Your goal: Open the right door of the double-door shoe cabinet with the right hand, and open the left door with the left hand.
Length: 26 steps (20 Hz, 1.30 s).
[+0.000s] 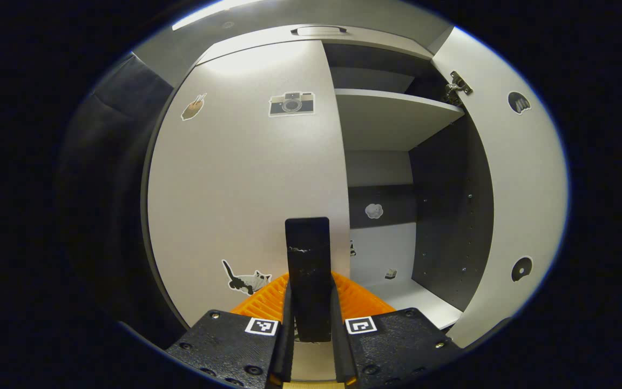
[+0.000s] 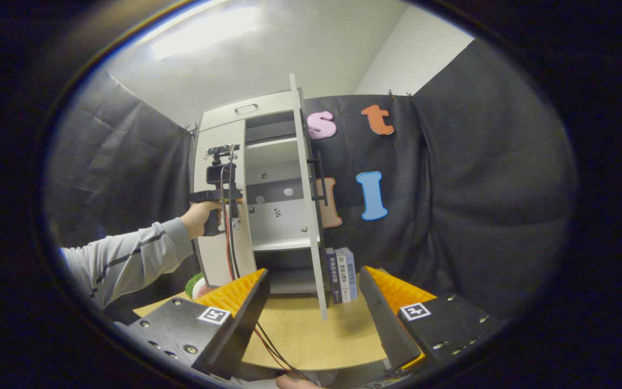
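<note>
The white shoe cabinet's left door (image 1: 246, 178), which carries several stickers, looks closed in the left gripper view. Its dark upright handle (image 1: 307, 254) stands between my left gripper's (image 1: 311, 292) fingers, which are shut on it. The right door (image 1: 516, 189) is swung wide open, baring shelves (image 1: 392, 116). In the right gripper view, my right gripper (image 2: 313, 273) hangs open over the table, well back from the cabinet and holding nothing. From there the right door (image 2: 308, 205) shows edge-on. A hand (image 2: 200, 216) holds the left gripper (image 2: 224, 189) against the left door (image 2: 211, 265).
The cabinet stands on a wooden table (image 2: 311, 335). Several books (image 2: 342, 273) stand upright beside the open right door. A green and white object (image 2: 195, 283) lies by the cabinet's left foot. A drawer with a handle (image 2: 246, 108) tops the cabinet. Cables trail across the table.
</note>
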### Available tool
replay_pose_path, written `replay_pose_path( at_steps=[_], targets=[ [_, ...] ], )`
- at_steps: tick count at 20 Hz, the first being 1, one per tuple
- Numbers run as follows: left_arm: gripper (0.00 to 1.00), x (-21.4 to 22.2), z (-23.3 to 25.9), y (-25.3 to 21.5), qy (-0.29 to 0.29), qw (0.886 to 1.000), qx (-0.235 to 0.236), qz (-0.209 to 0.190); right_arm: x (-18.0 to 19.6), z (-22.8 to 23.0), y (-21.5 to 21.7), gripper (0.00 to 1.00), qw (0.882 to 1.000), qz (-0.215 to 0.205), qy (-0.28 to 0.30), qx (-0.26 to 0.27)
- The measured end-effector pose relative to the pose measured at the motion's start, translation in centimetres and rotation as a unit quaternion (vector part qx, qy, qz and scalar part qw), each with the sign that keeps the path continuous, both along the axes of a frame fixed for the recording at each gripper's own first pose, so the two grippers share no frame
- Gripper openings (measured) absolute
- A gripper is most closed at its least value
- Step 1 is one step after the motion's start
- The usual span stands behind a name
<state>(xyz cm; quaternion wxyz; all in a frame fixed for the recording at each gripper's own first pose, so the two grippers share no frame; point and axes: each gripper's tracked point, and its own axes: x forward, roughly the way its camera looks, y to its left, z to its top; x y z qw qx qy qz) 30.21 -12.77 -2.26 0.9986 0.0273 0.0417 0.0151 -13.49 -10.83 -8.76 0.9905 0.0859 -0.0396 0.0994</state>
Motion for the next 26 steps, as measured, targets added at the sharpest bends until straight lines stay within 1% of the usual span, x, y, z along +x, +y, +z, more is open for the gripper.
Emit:
replay_pose_path(
  at_steps=[3, 6, 7, 8, 11, 13, 15, 16, 19, 20, 21, 22, 24, 26],
  targets=[
    [0.3, -0.7, 0.0, 0.1, 0.016, 1.0, -0.007, -0.007, 0.1, 0.2, 0.4, 0.98, 1.0, 0.001, 0.003, -0.004],
    [0.28, -2.1, 0.0, 0.2, 0.025, 1.0, -0.007, -0.013, 1.2, 0.9, -0.3, 0.98, 1.0, -0.016, -0.001, -0.003],
    [0.28, -2.6, 0.2, 0.4, 0.027, 0.999, -0.008, -0.017, 1.3, 1.0, -0.5, 0.93, 1.0, -0.022, 0.0, -0.001],
    [0.28, -3.4, 0.3, 0.7, 0.031, 0.999, -0.01, -0.02, 1.2, 1.2, -0.5, 0.98, 1.0, -0.025, 0.001, 0.002],
    [0.27, -5.3, 0.6, 1.3, 0.042, 0.998, -0.024, -0.029, 1.4, 1.1, -0.7, 0.99, 0.999, -0.038, 0.007, 0.004],
    [0.25, -6.6, 0.6, 1.7, 0.045, 0.998, -0.019, -0.039, 1.8, 0.9, -0.7, 0.99, 0.999, -0.046, 0.012, 0.003],
    [0.25, -7.8, 0.8, 2.2, 0.05, 0.997, -0.019, -0.048, 1.7, 0.9, -0.3, 0.98, 0.999, -0.043, 0.016, 0.005],
    [0.25, -8.6, 0.9, 2.6, 0.051, 0.997, -0.018, -0.052, 1.6, 1.0, 0.0, 0.94, 0.999, -0.039, 0.017, 0.006],
    [0.25, -10.5, 1.2, 3.6, 0.05, 0.996, -0.007, -0.073, 1.4, 1.7, 1.4, 0.94, 1.0, -0.014, 0.011, 0.014],
    [0.25, -11.2, 1.4, 4.2, 0.048, 0.996, -0.006, -0.073, 1.2, 1.9, 1.9, 0.98, 1.0, -0.009, 0.007, 0.013],
    [0.25, -12.0, 1.5, 4.7, 0.046, 0.996, -0.004, -0.073, 1.1, 2.0, 2.0, 0.94, 1.0, -0.009, 0.002, 0.008],
    [0.25, -12.7, 1.6, 5.2, 0.043, 0.996, -0.002, -0.073, 1.2, 1.9, 2.0, 0.98, 1.0, -0.012, 0.001, 0.001],
    [0.25, -14.1, 1.8, 6.5, 0.038, 0.997, 0.002, -0.071, 1.2, 1.8, 2.3, 0.99, 1.0, -0.016, 0.0, -0.008],
    [0.24, -15.1, 2.1, 7.8, 0.036, 0.997, 0.003, -0.068, 0.9, 1.8, 3.1, 0.98, 1.0, -0.003, 0.004, 0.0]
  ],
)
